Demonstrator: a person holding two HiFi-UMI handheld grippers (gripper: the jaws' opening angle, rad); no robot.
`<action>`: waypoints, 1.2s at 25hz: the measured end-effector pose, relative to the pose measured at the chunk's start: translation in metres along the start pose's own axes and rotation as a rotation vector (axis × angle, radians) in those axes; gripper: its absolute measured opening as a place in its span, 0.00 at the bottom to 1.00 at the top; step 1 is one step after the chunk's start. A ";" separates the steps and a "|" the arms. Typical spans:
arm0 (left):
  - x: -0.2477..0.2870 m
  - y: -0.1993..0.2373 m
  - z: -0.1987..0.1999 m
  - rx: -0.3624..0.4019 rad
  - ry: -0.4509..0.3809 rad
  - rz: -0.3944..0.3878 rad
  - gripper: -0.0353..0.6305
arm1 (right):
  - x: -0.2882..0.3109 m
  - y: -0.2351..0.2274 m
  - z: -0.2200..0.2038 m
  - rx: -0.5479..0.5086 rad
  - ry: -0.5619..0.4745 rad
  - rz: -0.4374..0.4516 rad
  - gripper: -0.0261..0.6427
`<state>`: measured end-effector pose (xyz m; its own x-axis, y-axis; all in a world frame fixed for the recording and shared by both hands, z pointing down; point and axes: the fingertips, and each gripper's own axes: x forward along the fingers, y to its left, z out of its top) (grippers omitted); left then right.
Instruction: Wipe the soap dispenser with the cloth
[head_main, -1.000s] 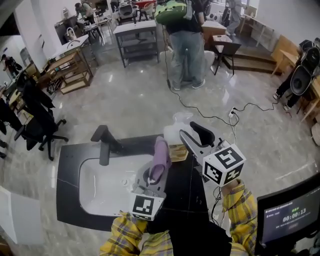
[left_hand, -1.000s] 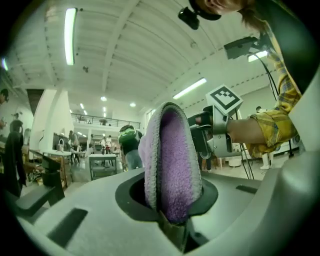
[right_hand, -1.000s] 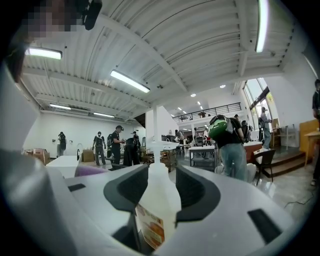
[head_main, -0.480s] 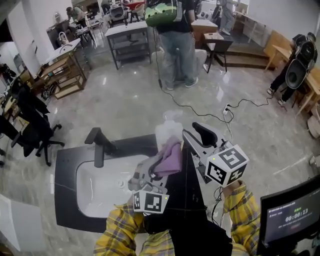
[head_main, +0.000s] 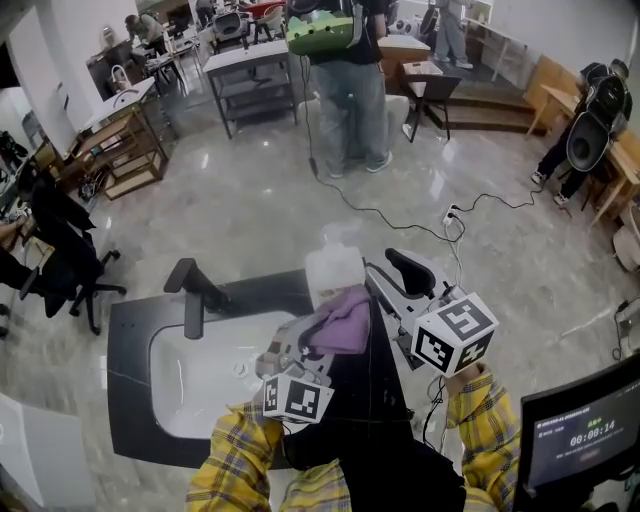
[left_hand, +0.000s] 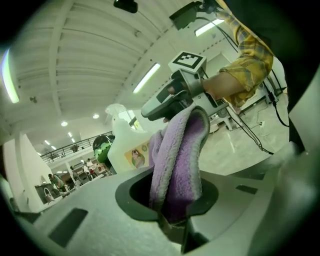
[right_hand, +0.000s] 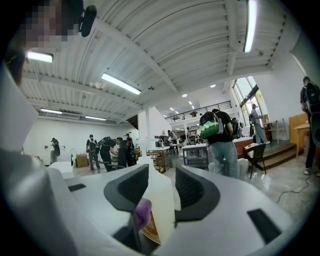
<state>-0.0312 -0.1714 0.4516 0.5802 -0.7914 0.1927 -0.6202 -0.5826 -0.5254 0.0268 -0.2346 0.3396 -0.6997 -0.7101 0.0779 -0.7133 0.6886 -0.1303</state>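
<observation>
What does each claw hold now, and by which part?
The left claw grips the purple cloth at one end; the right claw clamps the soap dispenser by the sides of its body.

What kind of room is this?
Probably a big workshop or lab: a white sink in a black counter stands on shiny grey floor, near a grey metal work table and a black office chair.

Upright translucent white soap dispenser (head_main: 333, 268) with a folded purple cloth (head_main: 340, 320) against its side.

purple cloth (head_main: 338, 322), white dispenser (head_main: 332, 268), yellow plaid sleeves (head_main: 482, 420)
</observation>
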 end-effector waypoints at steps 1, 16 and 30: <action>0.001 -0.002 -0.006 -0.022 0.011 -0.012 0.16 | 0.000 -0.001 -0.001 0.004 0.001 0.001 0.28; 0.016 -0.030 -0.060 -0.247 0.152 -0.127 0.16 | 0.009 -0.003 -0.012 0.039 0.018 0.022 0.28; 0.022 -0.037 -0.087 -0.341 0.226 -0.153 0.16 | 0.015 -0.007 -0.019 0.043 0.028 0.047 0.28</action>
<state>-0.0415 -0.1831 0.5479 0.5723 -0.6898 0.4435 -0.6968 -0.6942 -0.1804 0.0203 -0.2476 0.3600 -0.7335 -0.6726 0.0980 -0.6780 0.7135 -0.1770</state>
